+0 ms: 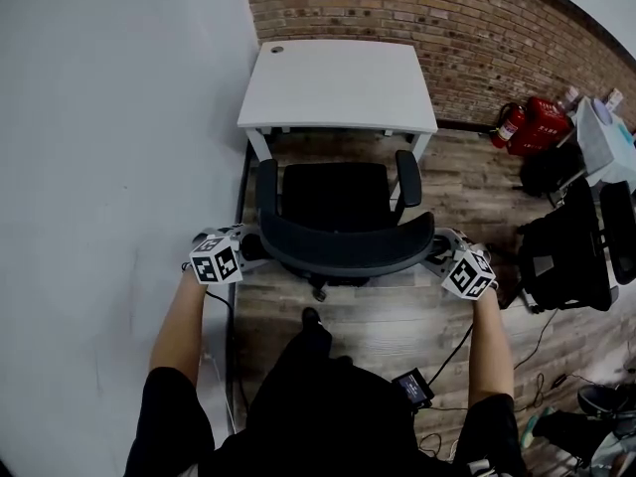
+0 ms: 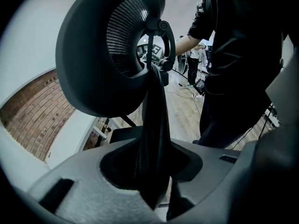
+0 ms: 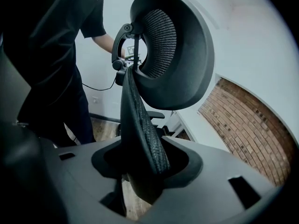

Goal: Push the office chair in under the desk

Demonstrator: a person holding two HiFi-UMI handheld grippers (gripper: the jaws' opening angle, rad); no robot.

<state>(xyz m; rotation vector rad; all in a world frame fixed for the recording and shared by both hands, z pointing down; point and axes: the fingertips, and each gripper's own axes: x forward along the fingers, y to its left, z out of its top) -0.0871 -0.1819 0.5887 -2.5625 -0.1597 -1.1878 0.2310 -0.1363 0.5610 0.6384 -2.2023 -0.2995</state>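
The black office chair [image 1: 336, 199] stands in front of the white desk [image 1: 338, 82], its seat partly under the desk's front edge and its curved backrest [image 1: 343, 248] facing me. My left gripper [image 1: 253, 248] sits at the backrest's left end, my right gripper [image 1: 429, 251] at its right end. In the left gripper view the jaws [image 2: 152, 171] are shut on the thin backrest edge [image 2: 154, 125], with the headrest [image 2: 93, 55] above. The right gripper view shows the same: jaws [image 3: 142, 167] closed around the backrest edge [image 3: 140, 129], headrest [image 3: 182, 55] overhead.
A grey wall [image 1: 99, 117] runs close along the left of desk and chair; a brick wall [image 1: 447, 28] is behind the desk. Red fire extinguishers [image 1: 532, 122] and other black chairs [image 1: 566, 251] stand at the right. Cables [image 1: 447, 356] lie on the wooden floor near my feet.
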